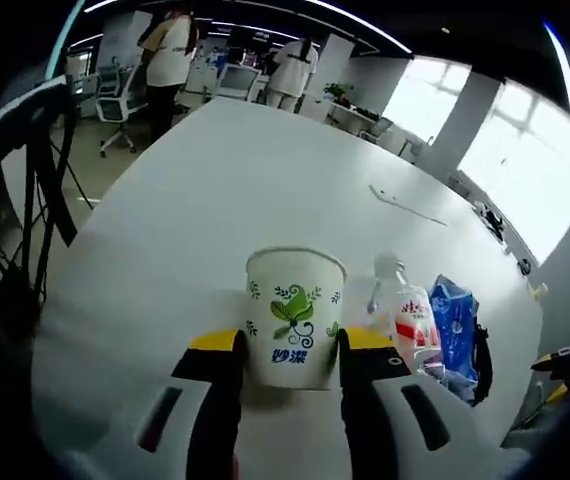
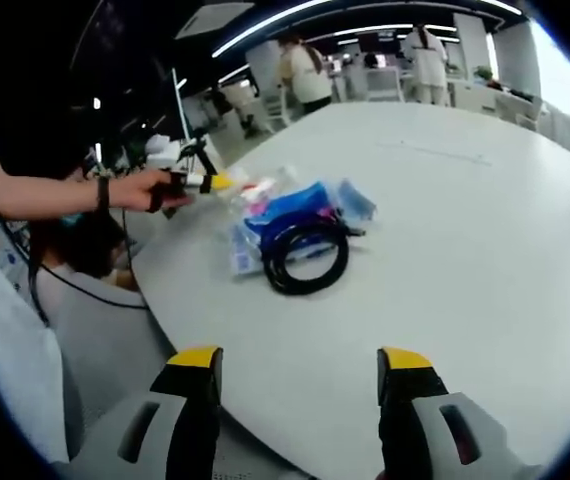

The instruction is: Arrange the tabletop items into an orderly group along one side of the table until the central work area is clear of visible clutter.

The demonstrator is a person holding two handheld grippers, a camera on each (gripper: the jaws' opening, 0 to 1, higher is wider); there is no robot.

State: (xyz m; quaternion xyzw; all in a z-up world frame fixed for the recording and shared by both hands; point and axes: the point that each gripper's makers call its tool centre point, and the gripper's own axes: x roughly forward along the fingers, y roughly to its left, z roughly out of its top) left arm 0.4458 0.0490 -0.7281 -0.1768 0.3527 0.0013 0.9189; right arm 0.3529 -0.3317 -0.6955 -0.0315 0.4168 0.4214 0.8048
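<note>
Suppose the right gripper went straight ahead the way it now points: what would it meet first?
Most likely the coiled black cable, lying on the white table ahead of the open right gripper. Bare tabletop lies between. Depth is hard to judge; the blue packet sits just behind.

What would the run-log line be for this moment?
left gripper: shut on paper cup | right gripper: open, empty | bottle, blue packet beside cup | black cable coiled

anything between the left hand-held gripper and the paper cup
Nothing visible does. The paper cup stands upright between the jaws of the left hand-held gripper; the water bottle and blue packet sit off to its right.
</note>
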